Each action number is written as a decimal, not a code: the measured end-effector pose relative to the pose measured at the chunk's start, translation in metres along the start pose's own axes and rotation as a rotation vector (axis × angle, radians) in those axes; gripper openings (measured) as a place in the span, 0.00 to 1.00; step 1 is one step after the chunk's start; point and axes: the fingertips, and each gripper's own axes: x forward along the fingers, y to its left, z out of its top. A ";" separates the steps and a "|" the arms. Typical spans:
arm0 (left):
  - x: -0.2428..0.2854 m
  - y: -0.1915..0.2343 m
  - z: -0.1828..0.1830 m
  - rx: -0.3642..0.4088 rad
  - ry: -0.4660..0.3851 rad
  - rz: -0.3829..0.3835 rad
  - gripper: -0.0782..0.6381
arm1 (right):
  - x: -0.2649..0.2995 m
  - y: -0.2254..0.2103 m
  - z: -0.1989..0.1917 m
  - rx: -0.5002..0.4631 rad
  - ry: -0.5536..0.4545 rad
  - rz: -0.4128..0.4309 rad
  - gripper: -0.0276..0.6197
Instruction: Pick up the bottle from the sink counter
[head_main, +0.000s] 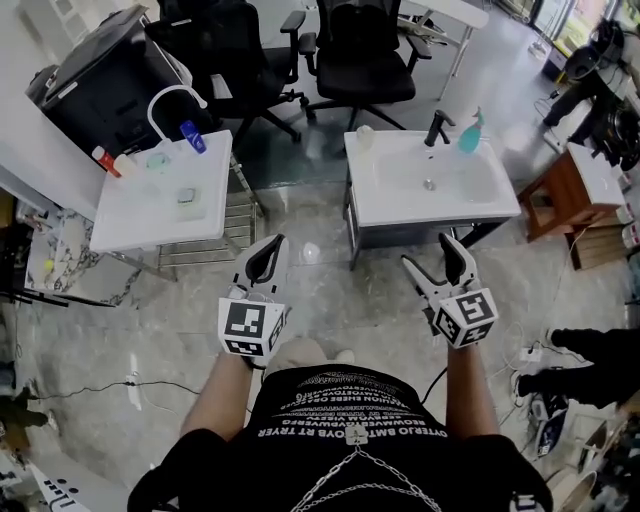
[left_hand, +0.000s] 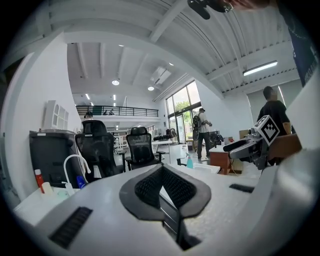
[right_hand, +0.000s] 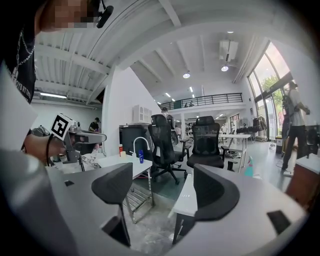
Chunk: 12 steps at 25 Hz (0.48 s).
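Observation:
Two white sink counters stand ahead of me. On the right sink counter (head_main: 385, 205) a teal pump bottle (head_main: 470, 132) stands beside the black faucet (head_main: 437, 127). It also shows as the teal bottle (left_hand: 189, 161) and the teal bottle (right_hand: 248, 167). The left sink counter (head_main: 140, 215) carries a blue bottle (head_main: 193, 136) and a red-capped bottle (head_main: 104, 159) by a white faucet (head_main: 170, 100). My left gripper (head_main: 272, 248) is shut and empty, well short of both counters. My right gripper (head_main: 430, 254) is open and empty, just in front of the right counter.
Two black office chairs (head_main: 360, 50) stand behind the sinks, and a dark cabinet (head_main: 110, 75) sits at the far left. A small cup (head_main: 365, 135) rests on the right counter's back left. A wooden stool (head_main: 560, 195) is to its right. Cables and a power strip (head_main: 530, 355) lie on the floor. A person (left_hand: 202, 132) stands far off.

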 end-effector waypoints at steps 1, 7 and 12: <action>0.000 0.001 0.000 0.000 0.002 0.000 0.12 | 0.002 -0.001 0.000 0.004 -0.003 0.000 0.59; 0.012 0.010 -0.007 0.014 0.027 -0.020 0.12 | 0.018 -0.004 -0.002 0.023 -0.005 -0.005 0.59; 0.053 0.021 -0.009 0.015 0.038 -0.063 0.12 | 0.045 -0.024 -0.006 0.042 0.019 -0.034 0.59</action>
